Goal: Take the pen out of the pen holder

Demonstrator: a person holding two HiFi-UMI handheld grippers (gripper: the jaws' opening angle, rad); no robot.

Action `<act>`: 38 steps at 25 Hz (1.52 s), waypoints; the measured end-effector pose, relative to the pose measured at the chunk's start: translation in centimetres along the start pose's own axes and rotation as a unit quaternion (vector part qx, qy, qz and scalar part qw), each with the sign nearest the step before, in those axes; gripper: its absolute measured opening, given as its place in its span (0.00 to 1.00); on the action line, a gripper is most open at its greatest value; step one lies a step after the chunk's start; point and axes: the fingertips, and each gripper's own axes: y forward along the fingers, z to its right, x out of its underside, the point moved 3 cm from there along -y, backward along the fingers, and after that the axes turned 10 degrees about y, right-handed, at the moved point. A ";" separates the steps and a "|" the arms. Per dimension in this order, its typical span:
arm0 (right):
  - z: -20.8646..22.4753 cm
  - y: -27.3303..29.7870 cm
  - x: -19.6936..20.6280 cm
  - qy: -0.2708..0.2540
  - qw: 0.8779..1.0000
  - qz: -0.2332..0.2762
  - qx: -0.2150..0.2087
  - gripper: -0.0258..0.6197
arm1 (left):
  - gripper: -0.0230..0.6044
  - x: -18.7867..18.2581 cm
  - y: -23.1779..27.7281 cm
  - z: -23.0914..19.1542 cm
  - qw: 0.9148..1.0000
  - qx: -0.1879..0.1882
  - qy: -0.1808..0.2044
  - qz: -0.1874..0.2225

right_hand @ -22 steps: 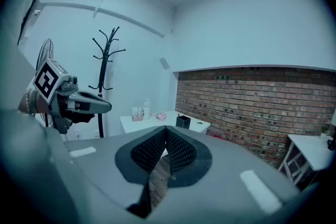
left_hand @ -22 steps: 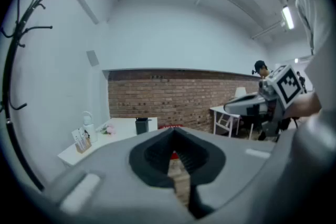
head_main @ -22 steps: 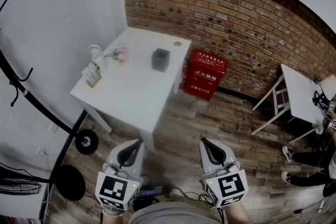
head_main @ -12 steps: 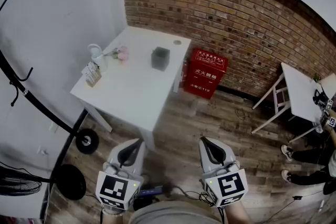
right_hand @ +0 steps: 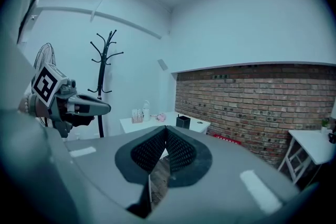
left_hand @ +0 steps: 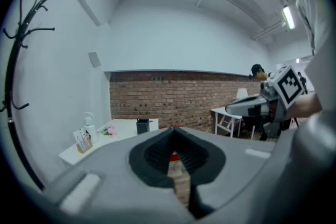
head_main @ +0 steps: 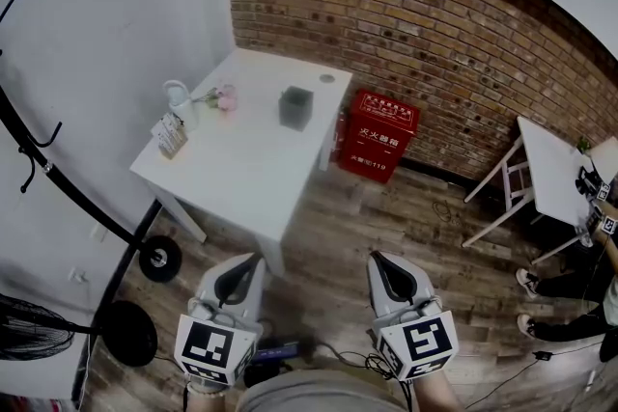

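The pen holder (head_main: 295, 108), a dark square box, stands near the far side of the white table (head_main: 251, 169). It also shows small in the left gripper view, pen holder (left_hand: 143, 126), and in the right gripper view, pen holder (right_hand: 183, 121). Any pen in it is too small to make out. My left gripper (head_main: 252, 262) and right gripper (head_main: 378, 260) are held side by side over the wooden floor, well short of the table. Both are shut with nothing between the pads. The tips meet in each gripper's own view: left gripper (left_hand: 171, 131), right gripper (right_hand: 165, 129).
On the table's left side stand a white jug (head_main: 179, 102), pink flowers (head_main: 224, 98) and a card stand (head_main: 171, 137). A red box (head_main: 379, 136) sits against the brick wall. A coat rack (head_main: 58, 178) and fan (head_main: 29, 338) are at left. A second white table (head_main: 548, 171) and a person's legs (head_main: 570, 309) are at right.
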 end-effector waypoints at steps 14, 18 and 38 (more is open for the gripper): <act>0.8 -0.9 1.0 0.003 1.000 -0.011 -0.013 0.04 | 0.17 -0.3 0.1 1.3 1.000 -0.013 -0.003 0.001; 1.7 -1.4 1.2 0.006 1.000 -0.015 -0.018 0.04 | 0.17 -0.7 0.3 2.2 1.000 -0.018 -0.001 0.000; 6.8 -5.4 2.6 0.007 1.000 -0.008 -0.007 0.04 | 0.17 -2.8 2.4 7.4 0.999 -0.021 0.017 0.020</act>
